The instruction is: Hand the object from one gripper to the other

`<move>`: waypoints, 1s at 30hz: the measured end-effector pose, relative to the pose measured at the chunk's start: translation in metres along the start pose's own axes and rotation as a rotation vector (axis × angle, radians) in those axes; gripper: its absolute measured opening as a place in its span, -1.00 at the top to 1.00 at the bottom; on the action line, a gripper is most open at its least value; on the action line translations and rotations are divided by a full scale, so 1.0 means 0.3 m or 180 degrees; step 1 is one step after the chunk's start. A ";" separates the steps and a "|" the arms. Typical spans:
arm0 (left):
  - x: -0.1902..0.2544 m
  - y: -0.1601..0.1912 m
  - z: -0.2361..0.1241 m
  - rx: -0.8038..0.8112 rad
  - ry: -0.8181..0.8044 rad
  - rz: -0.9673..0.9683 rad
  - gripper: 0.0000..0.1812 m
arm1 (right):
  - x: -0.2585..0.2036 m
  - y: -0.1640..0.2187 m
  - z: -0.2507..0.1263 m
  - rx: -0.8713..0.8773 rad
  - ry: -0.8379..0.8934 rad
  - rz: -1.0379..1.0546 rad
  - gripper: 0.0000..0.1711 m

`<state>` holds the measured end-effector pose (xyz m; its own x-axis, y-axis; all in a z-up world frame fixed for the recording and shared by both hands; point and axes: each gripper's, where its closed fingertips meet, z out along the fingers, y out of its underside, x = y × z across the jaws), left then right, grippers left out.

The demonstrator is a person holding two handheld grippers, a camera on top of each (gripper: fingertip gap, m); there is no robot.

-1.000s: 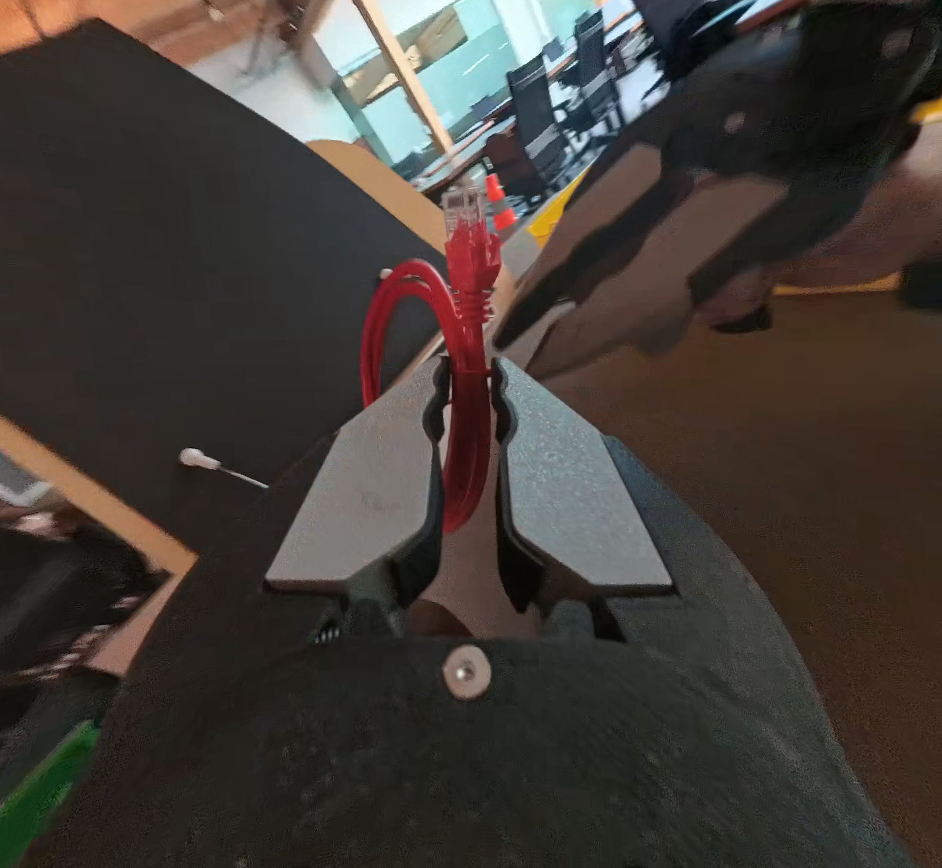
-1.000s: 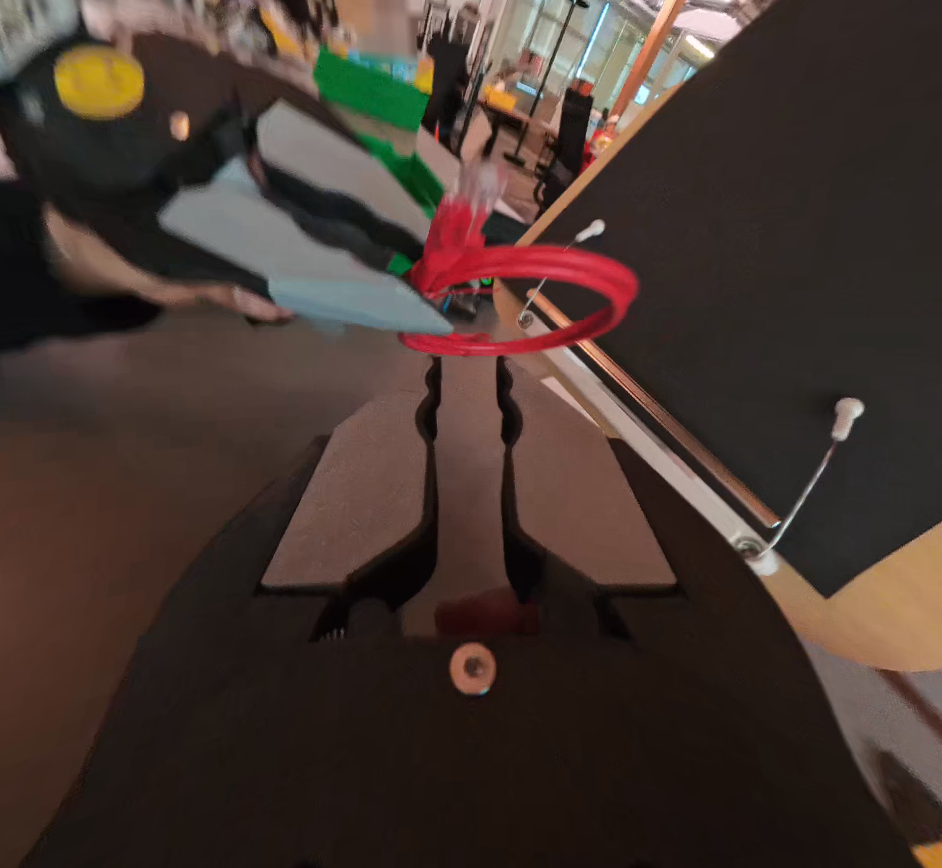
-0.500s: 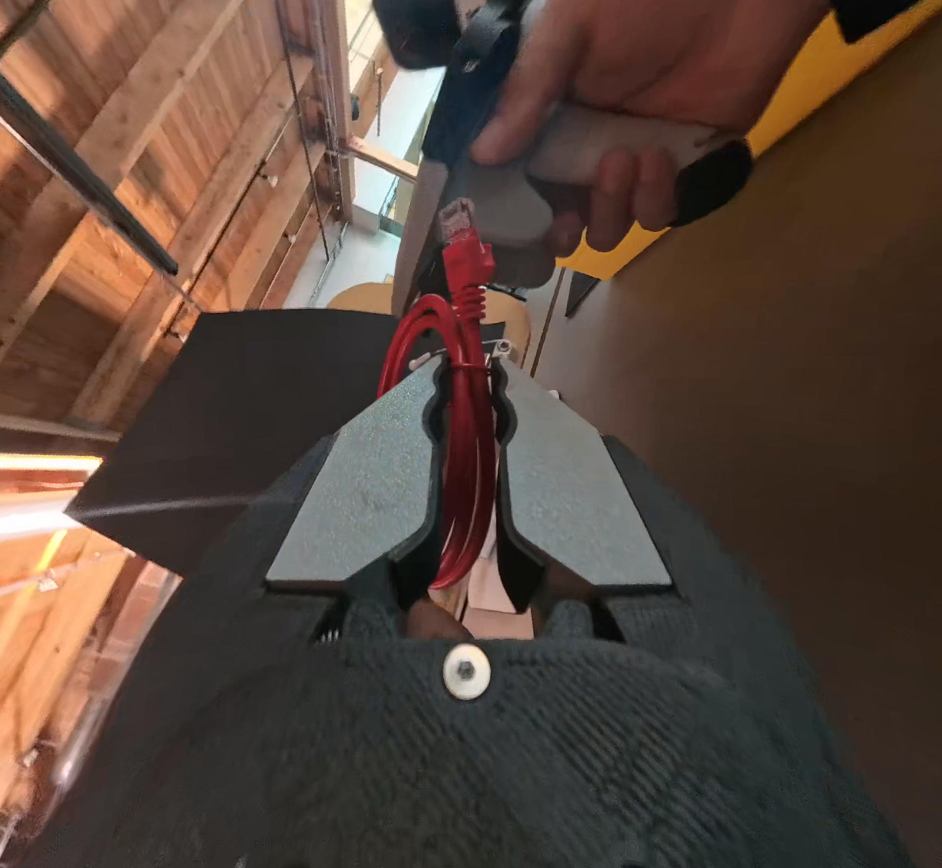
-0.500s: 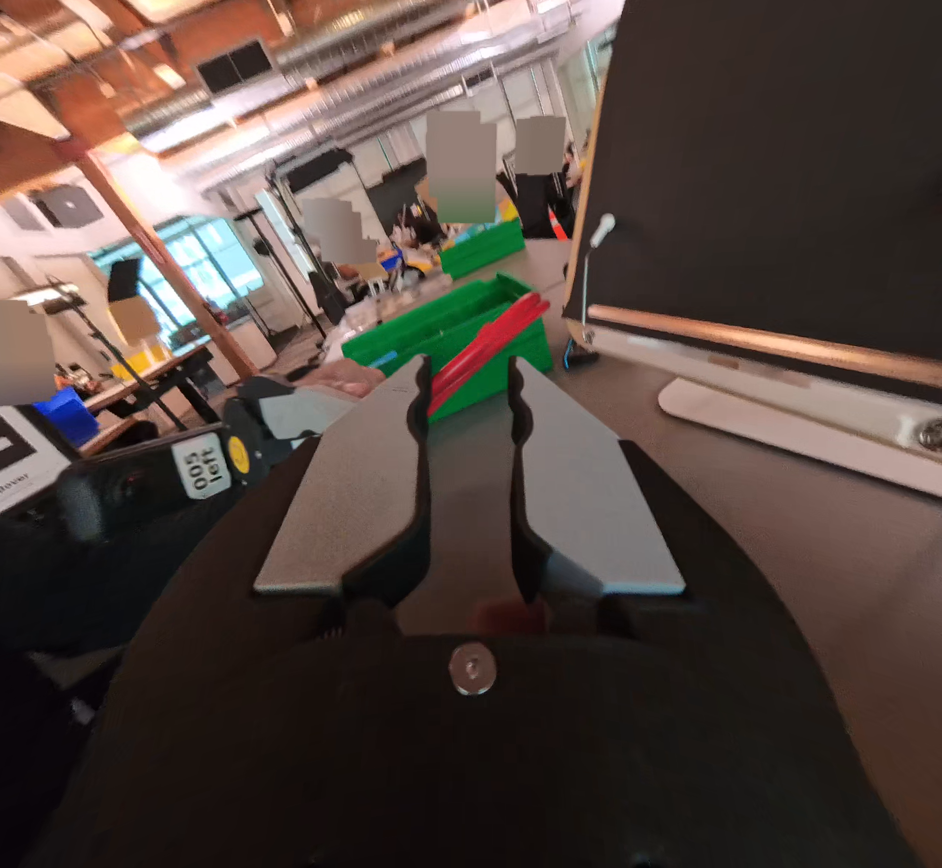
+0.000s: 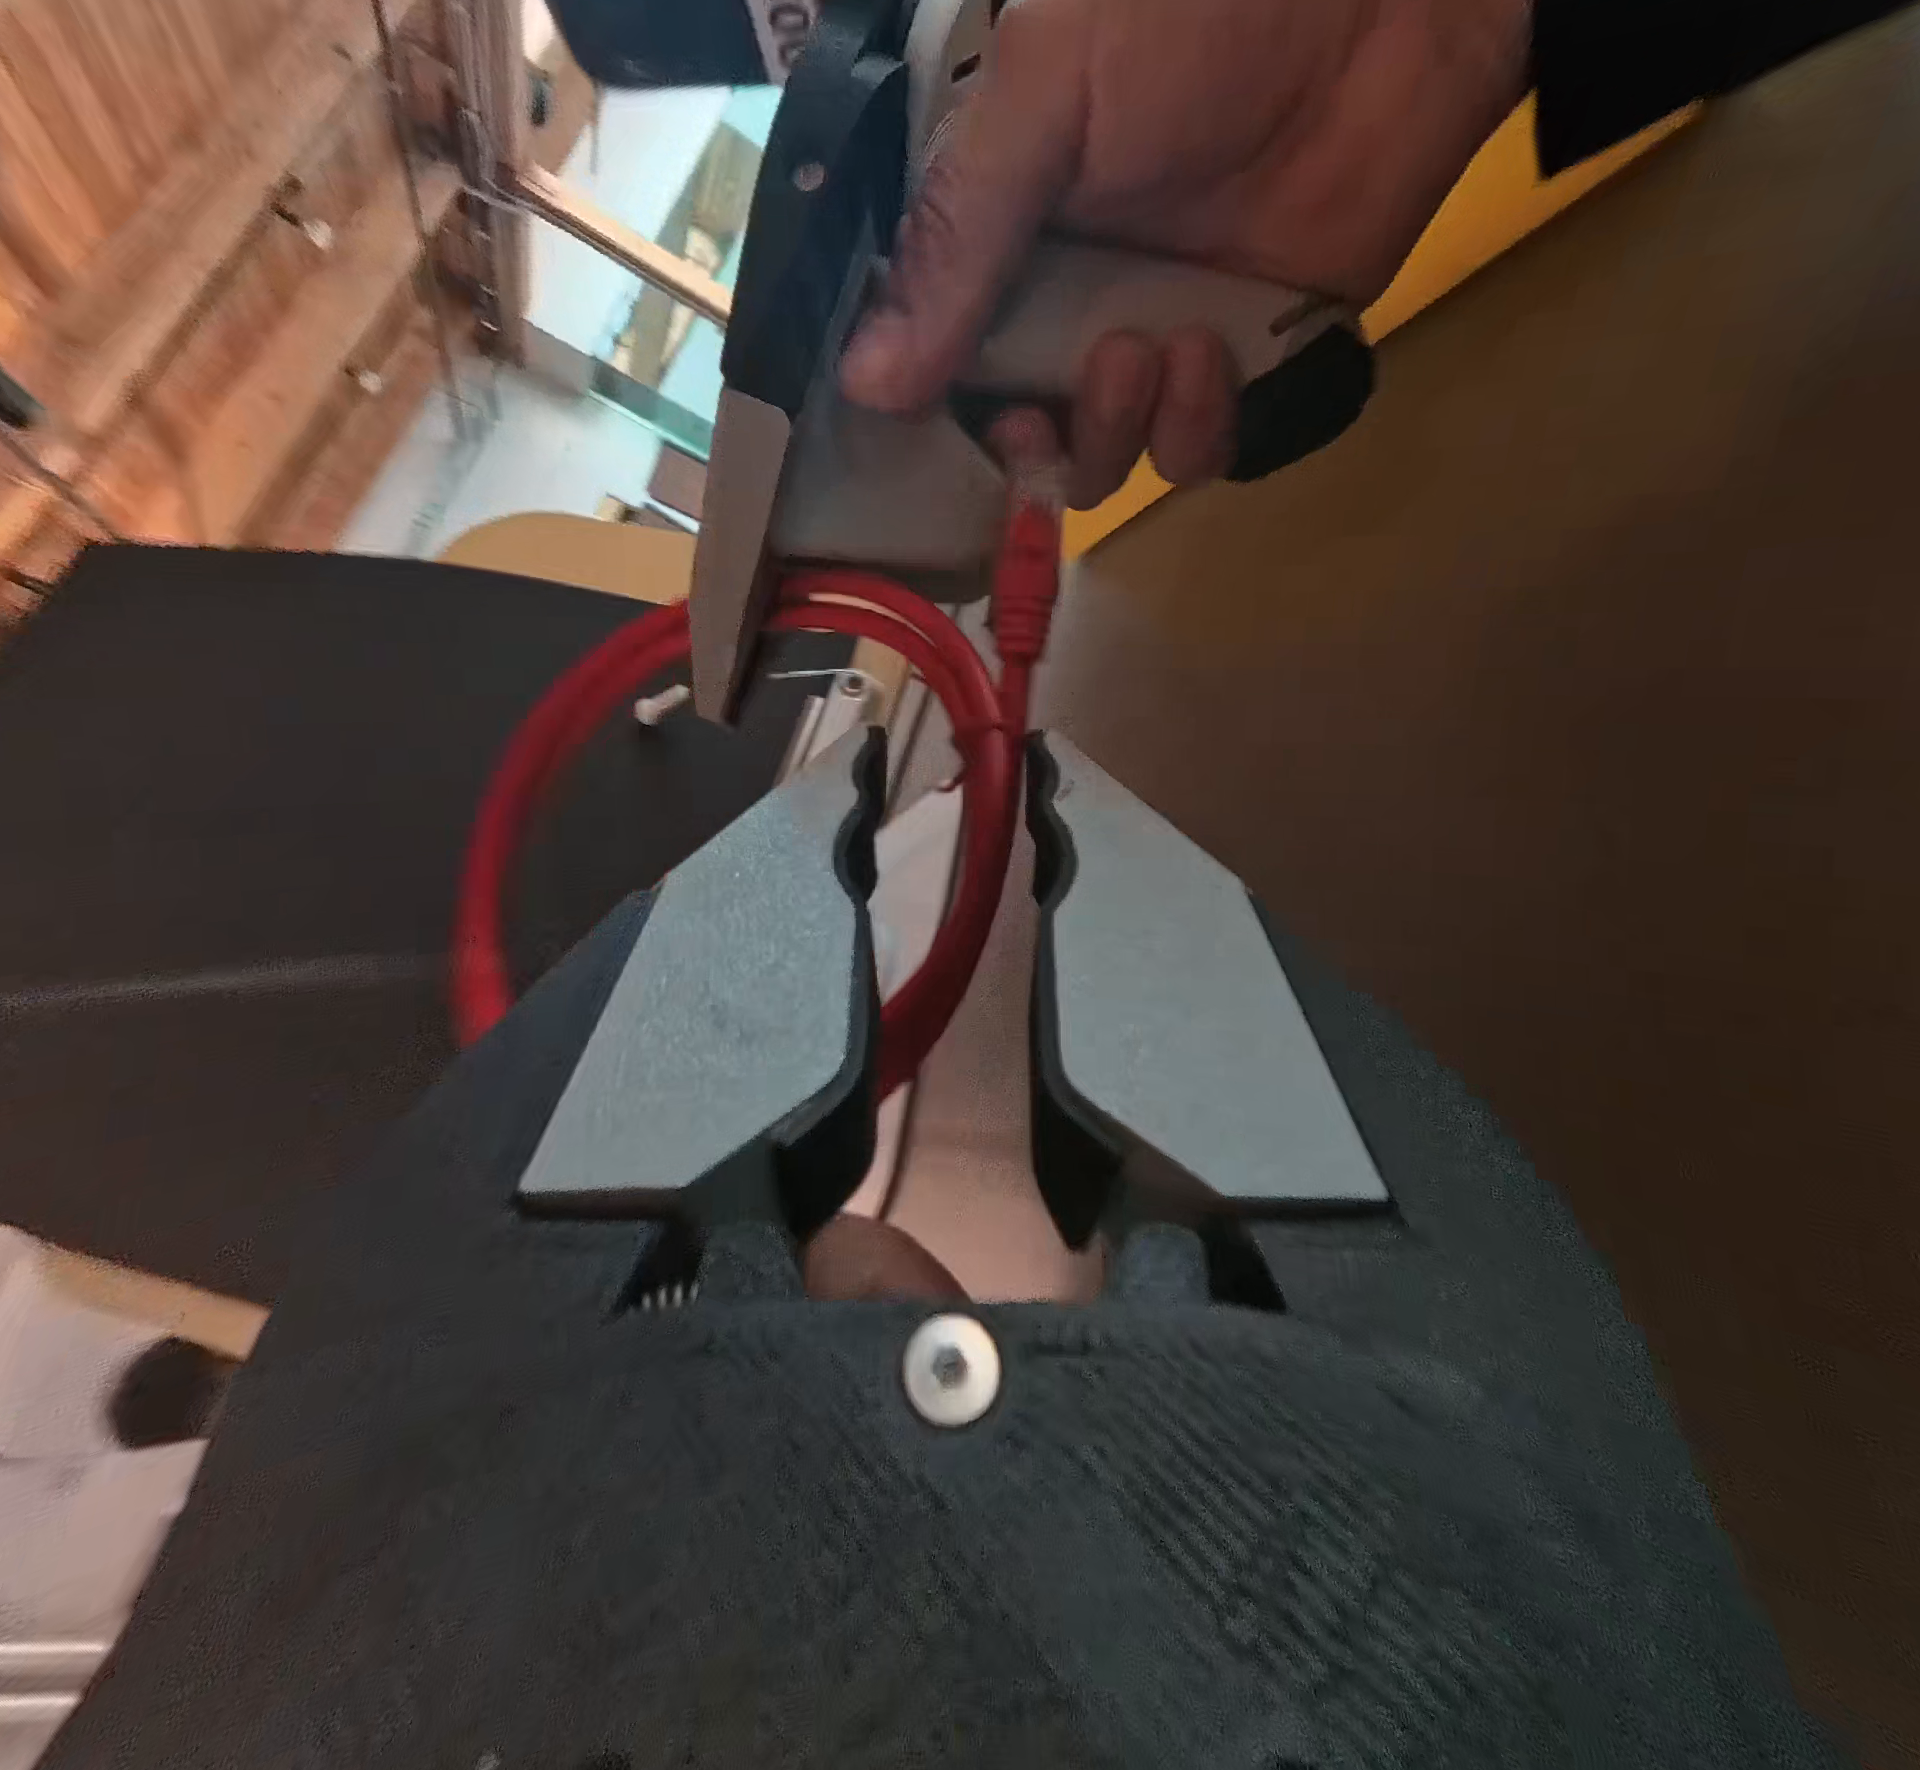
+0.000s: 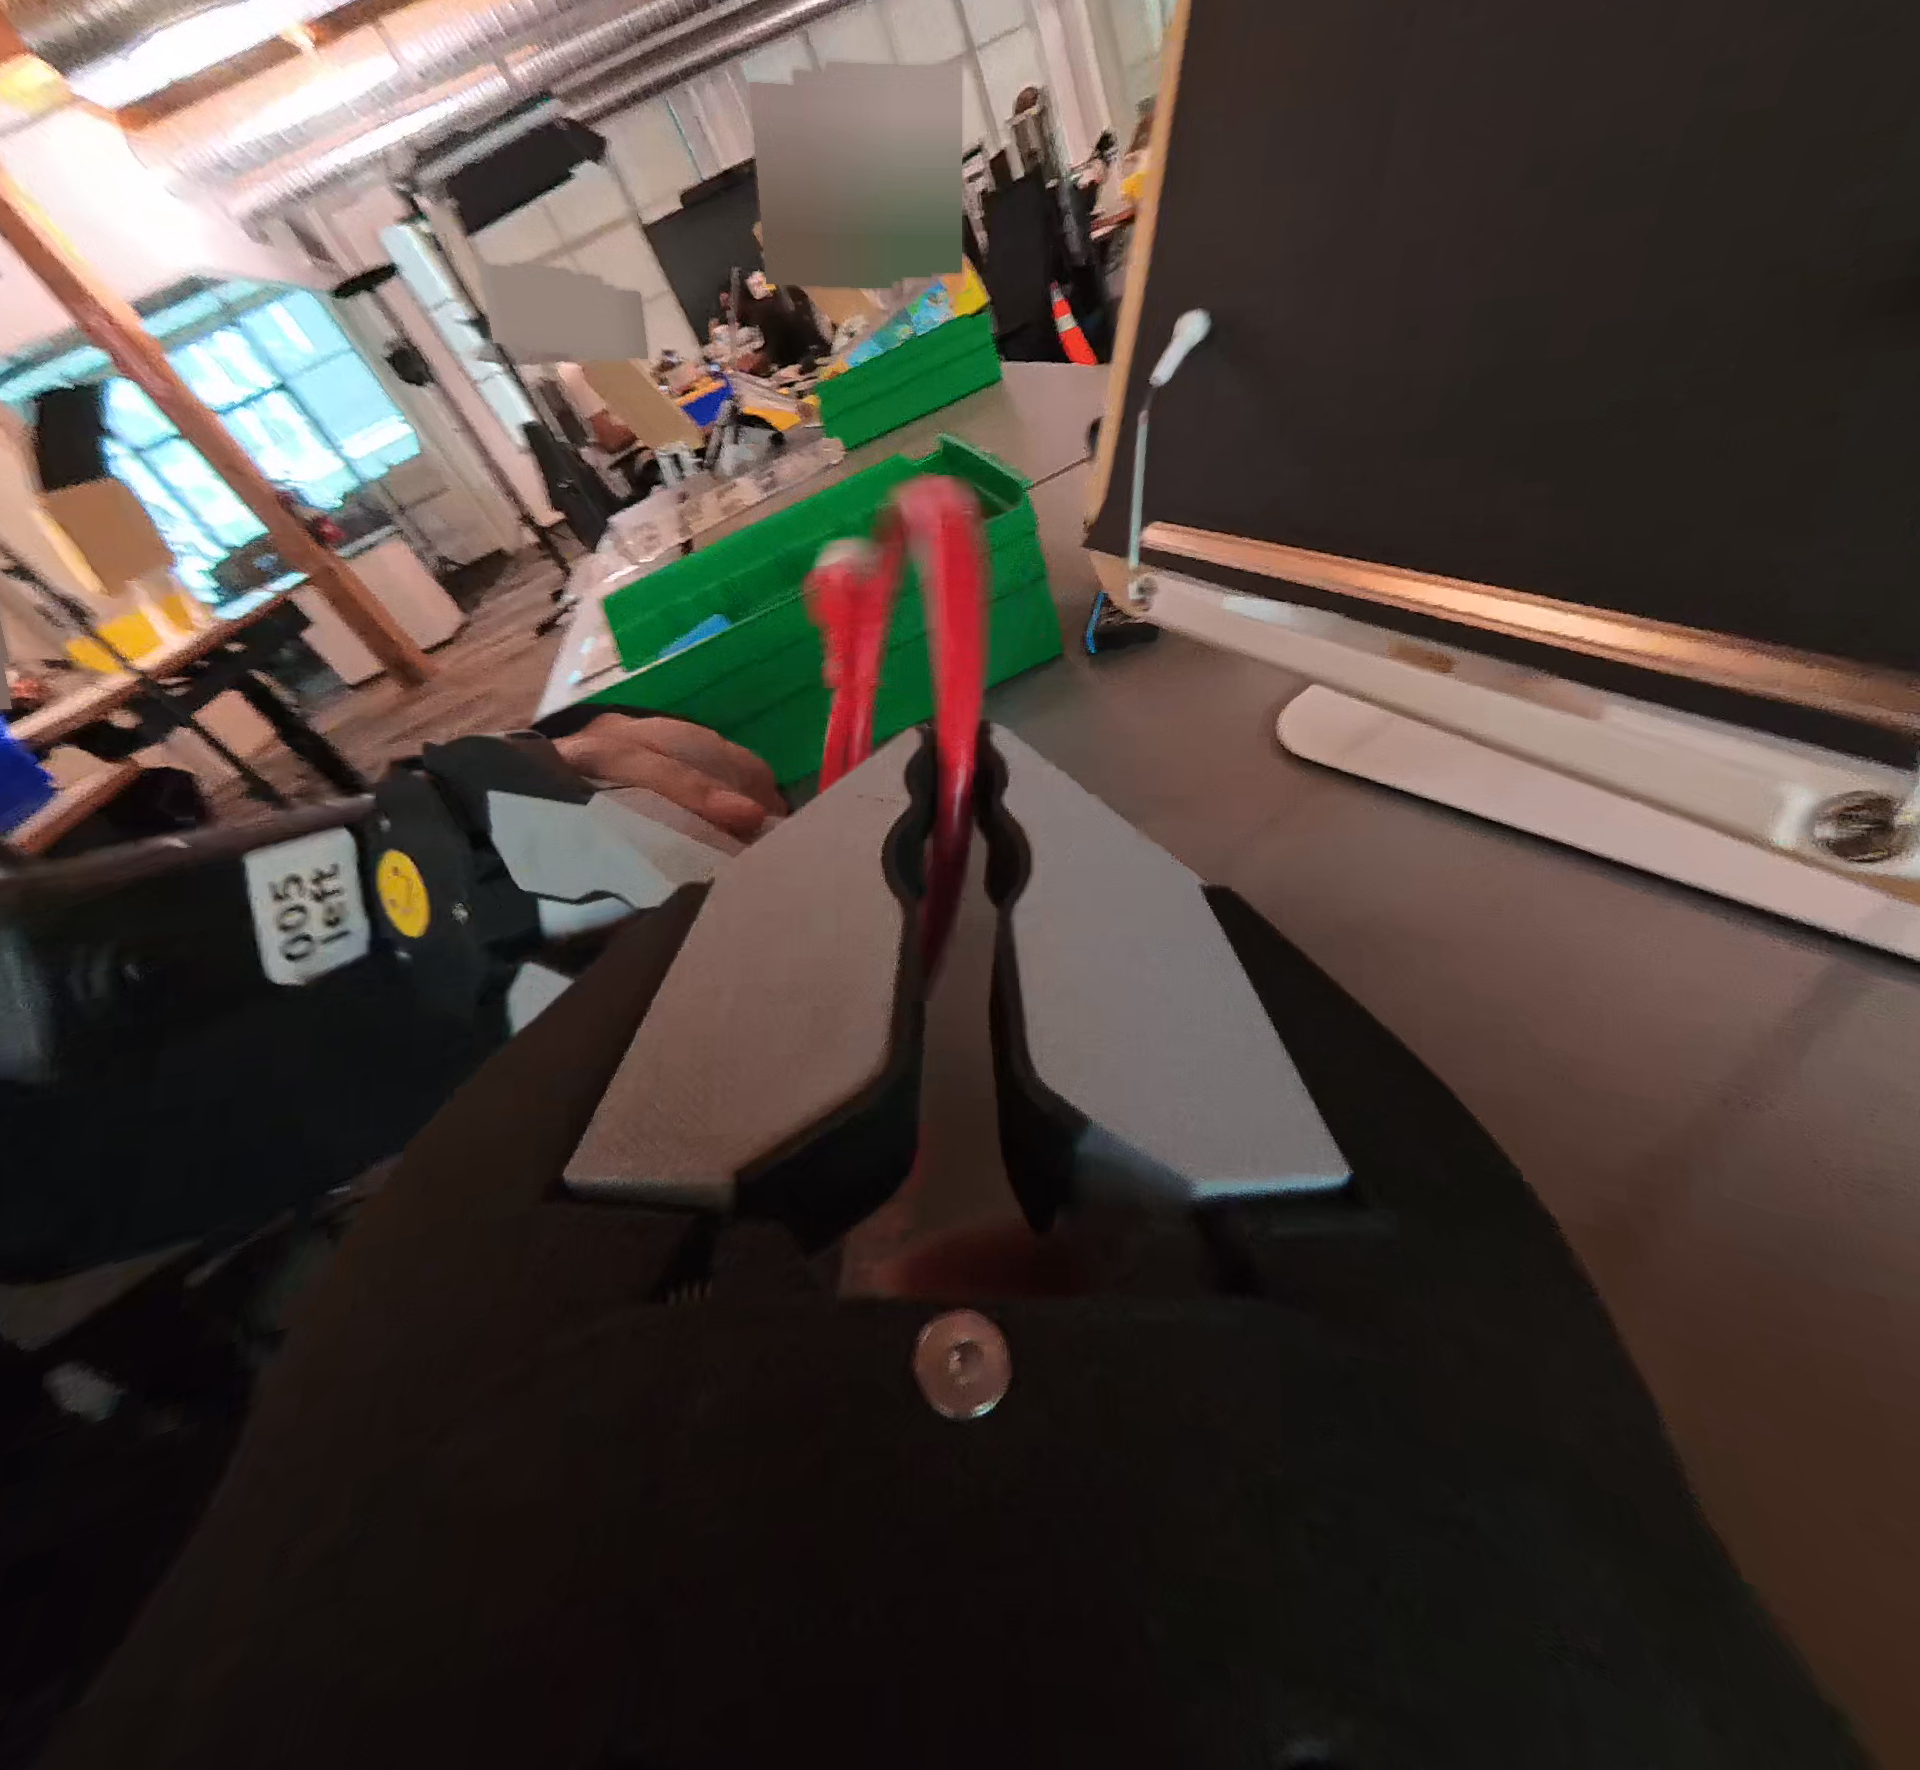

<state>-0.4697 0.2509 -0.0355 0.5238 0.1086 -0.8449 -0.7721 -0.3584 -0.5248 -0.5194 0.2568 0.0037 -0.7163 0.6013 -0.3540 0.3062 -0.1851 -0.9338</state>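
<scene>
We note the coiled red network cable with clear plugs [image 5: 582, 785] held in mid-air above the brown desk [image 5: 1558, 785]. Right hand-held gripper [image 6: 951, 744]: fingers clamped together on the loop's strands. Left hand-held gripper [image 5: 951, 749]: fingers parted, cable passing between them, lying against the right-side finger [image 5: 1164, 993]. A hand [image 5: 1195, 110] grips the right unit's handle. Green plastic bin [image 6: 769, 619] sits beyond.

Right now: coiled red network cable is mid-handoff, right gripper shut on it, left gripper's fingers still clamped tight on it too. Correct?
Not quite. The left gripper is open: in the left wrist view its fingers stand apart with the coiled red network cable running loose through the gap. The rest holds: the right wrist view shows the right gripper shut on the cable.
</scene>
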 end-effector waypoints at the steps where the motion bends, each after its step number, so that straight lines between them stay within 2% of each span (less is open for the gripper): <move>1: -0.004 0.001 -0.002 0.0038 0.0038 -0.0178 0.78 | 0.017 -0.004 -0.006 0.0004 0.0130 -0.0107 0.96; 5: -0.074 0.004 -0.024 0.0208 -0.0034 -0.0873 0.79 | 0.054 -0.022 -0.021 0.0009 0.0552 -0.0580 0.98; 9: -0.124 0.005 -0.031 0.0323 -0.0006 -0.1624 0.77 | 0.008 -0.075 -0.021 0.0225 0.0742 -0.1289 0.98; 12: -0.129 -0.009 -0.031 0.0464 0.0325 -0.2462 0.67 | -0.034 -0.101 -0.019 0.0299 0.1056 -0.2197 0.97; 17: -0.173 0.000 -0.042 0.0795 0.0732 -0.3822 0.37 | -0.053 -0.045 0.031 -0.0150 0.1759 -0.3894 0.98; 21: -0.197 0.015 -0.046 0.0919 0.0826 -0.4301 0.35 | -0.087 -0.020 0.078 -0.0231 0.2159 -0.4989 0.98; 30: -0.235 0.043 -0.054 0.1130 0.0912 -0.5010 0.35 | -0.110 -0.005 0.102 -0.0317 0.2283 -0.5611 0.98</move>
<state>-0.5107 0.2237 0.0190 0.8420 -0.0408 0.5380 0.5372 0.1552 -0.8290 -0.5154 0.2136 0.0152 0.1400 0.1975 0.9702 -0.3290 0.9335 -0.1425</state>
